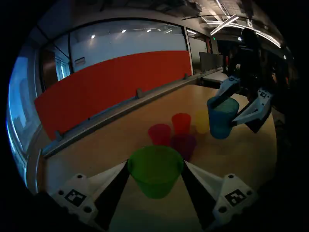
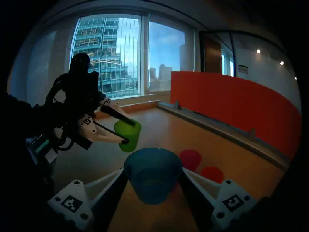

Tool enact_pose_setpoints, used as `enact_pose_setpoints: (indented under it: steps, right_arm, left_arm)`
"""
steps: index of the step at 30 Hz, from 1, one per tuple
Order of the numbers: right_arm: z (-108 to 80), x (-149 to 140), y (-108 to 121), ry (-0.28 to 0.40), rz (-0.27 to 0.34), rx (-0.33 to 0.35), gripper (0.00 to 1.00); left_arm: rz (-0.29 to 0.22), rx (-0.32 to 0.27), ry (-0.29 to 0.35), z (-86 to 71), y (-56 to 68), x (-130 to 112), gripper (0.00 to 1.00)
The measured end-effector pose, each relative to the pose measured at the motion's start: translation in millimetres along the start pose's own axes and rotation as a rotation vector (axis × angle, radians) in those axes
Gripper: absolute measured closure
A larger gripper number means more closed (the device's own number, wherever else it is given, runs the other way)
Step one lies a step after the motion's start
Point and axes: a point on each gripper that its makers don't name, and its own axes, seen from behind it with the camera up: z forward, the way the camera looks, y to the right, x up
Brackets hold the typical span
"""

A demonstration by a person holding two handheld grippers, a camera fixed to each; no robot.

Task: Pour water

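My left gripper (image 1: 155,166) is shut on a translucent green cup (image 1: 155,176), held upright close in front of the camera. Across the wooden table (image 1: 247,154), my right gripper (image 1: 226,114) is shut on a blue cup (image 1: 221,120), also upright. In the right gripper view the blue cup (image 2: 153,176) sits between the fingers of my right gripper (image 2: 153,170). Farther off to the left, a person's hand carries the left gripper (image 2: 129,133) with the green cup (image 2: 128,135). I cannot tell whether either cup holds water.
A pink cup (image 1: 160,133), a red cup (image 1: 181,123), a yellow cup (image 1: 201,120) and a purple cup (image 1: 184,145) stand on the table between the grippers. A red partition (image 1: 116,85) with a rail runs along the table's far edge. Windows (image 2: 112,58) lie behind the person.
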Motion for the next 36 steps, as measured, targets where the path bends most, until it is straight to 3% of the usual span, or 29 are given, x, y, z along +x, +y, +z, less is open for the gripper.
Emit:
enact_pose_setpoints:
  steps: [23, 29, 36]
  right_arm:
    - [21.9, -49, 5, -0.155, -0.022, 0.017, 0.10]
    - [26.9, -62, 8, -0.188, -0.024, 0.017, 0.10]
    - [31.5, -73, 8, -0.215, -0.026, 0.019, 0.11]
  left_arm:
    - [0.044, -0.082, -0.186, 29.0, 8.0, -54, 0.11]
    - [0.047, -0.096, -0.204, 36.8, 10.1, -63, 0.11]
    - [0.016, -0.110, -0.214, 43.1, 12.2, -73, 0.11]
